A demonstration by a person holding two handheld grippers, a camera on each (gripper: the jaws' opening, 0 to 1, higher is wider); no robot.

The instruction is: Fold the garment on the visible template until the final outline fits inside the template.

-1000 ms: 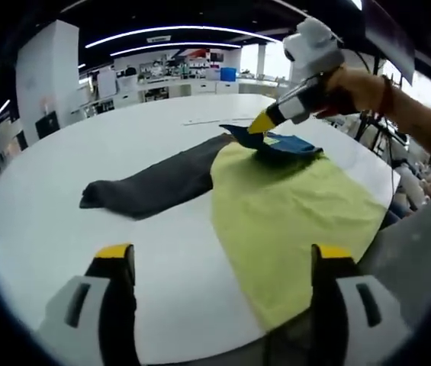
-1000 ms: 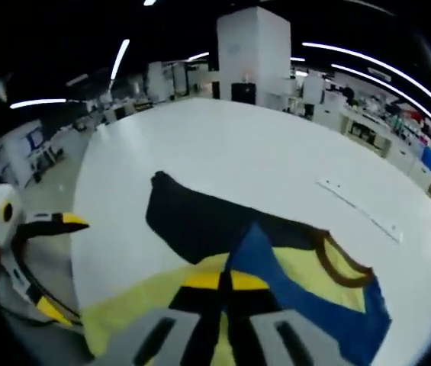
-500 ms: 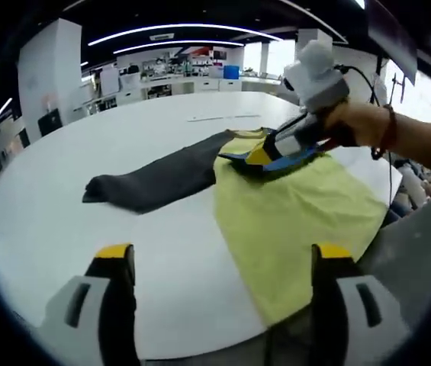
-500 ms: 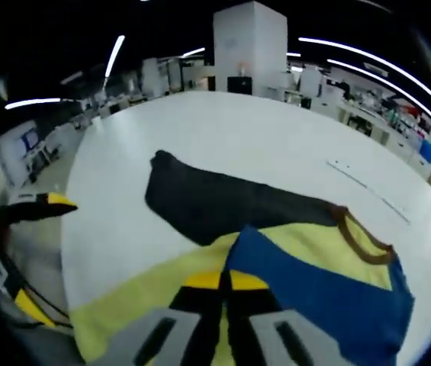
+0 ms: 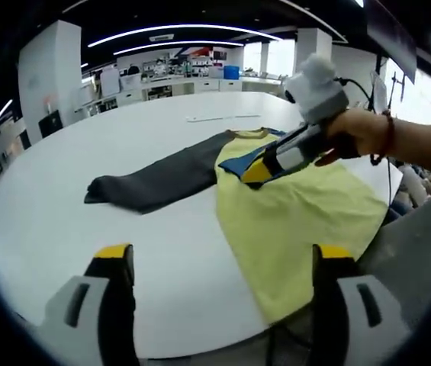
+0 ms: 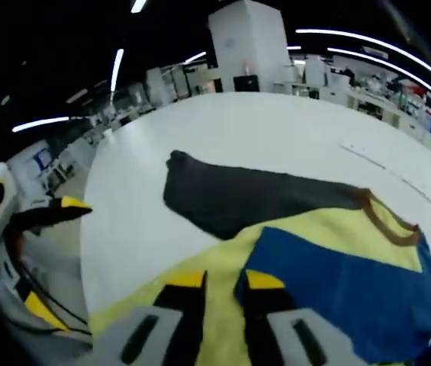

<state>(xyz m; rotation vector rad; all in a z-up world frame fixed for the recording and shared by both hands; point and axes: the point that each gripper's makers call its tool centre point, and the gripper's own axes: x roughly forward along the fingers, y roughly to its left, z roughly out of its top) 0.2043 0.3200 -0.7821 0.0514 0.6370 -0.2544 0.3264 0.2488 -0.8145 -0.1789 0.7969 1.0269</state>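
Yellow garment spread on the white counter, two claws near it

In the left gripper view the left claw (image 5: 223, 263) hovers with its jaws wide apart, gripping nothing; ahead of it the yellow garment (image 5: 291, 221) lies flat on the white counter (image 5: 85, 229), one edge draping off the rim near the right jaw. A dark grey sleeve (image 5: 154, 179) stretches away ahead and to the left. The right claw (image 5: 257, 174), held by a hand (image 5: 352, 133), sits at the blue folded flap (image 5: 238, 162) beyond. In the right gripper view the right claw (image 6: 223, 280) has its jaws slightly parted just beside the blue flap's (image 6: 345, 290) edge; whether cloth is pinched, I cannot tell
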